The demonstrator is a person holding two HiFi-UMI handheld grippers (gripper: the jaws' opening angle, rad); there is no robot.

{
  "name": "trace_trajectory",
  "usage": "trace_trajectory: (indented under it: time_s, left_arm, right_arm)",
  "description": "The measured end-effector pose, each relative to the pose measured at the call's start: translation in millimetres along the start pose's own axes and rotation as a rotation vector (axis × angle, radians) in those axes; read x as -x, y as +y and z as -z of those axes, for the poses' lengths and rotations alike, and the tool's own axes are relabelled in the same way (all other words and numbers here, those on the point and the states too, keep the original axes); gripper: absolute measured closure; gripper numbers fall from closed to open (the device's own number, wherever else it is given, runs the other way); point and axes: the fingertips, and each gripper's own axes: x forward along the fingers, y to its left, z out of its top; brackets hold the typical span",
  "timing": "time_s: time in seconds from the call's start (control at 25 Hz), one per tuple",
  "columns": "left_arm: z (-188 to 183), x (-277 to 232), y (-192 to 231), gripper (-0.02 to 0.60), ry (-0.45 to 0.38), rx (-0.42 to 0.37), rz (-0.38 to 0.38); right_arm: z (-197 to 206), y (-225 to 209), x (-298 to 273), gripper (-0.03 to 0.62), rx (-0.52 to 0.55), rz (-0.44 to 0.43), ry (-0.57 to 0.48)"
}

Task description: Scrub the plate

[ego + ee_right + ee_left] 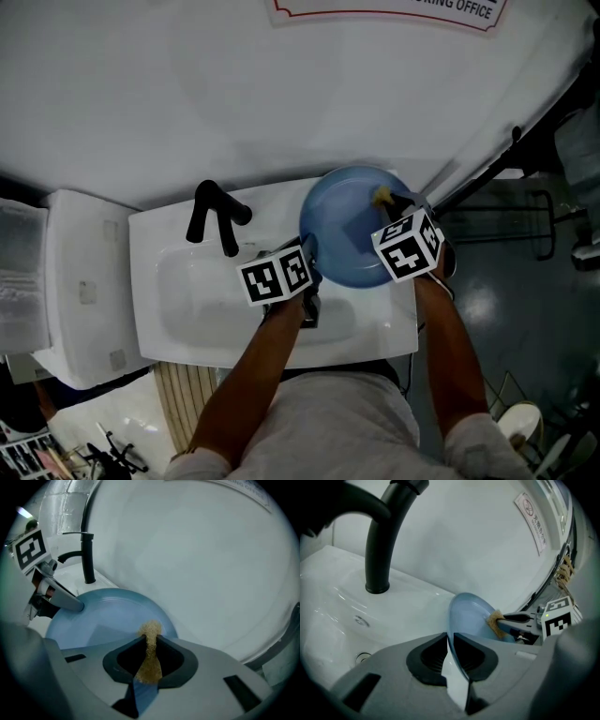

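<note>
Head view: the scrubbing looks under way, not finished. The blue plate (342, 234) is held up on a tilt to the right of the black faucet (214, 216), over the right end of the white sink (150, 281). The left gripper (309, 253) pinches the plate's rim on the side nearest the faucet. The right gripper (392, 201) is clamped on a yellow-brown sponge (382, 195) and presses it to the plate's face near the edge farthest from the faucet.

No suds, water or dirt show on the plate, so I cannot tell how much of it has been covered. I judge that most of the face remains to be wiped, and the plate then has to be set down.

Counted: one plate, one sponge, one faucet, one sink, two grippers.
</note>
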Motion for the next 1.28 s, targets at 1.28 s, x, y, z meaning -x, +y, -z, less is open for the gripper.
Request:
trace_trajectory:
  time_s: [1.28]
  left_arm:
    - [-1, 0, 1, 0.528, -0.009, 0.007, -0.002]
  right_arm:
    - [23, 28, 38, 0.531, 0.019, -0.040, -0.030]
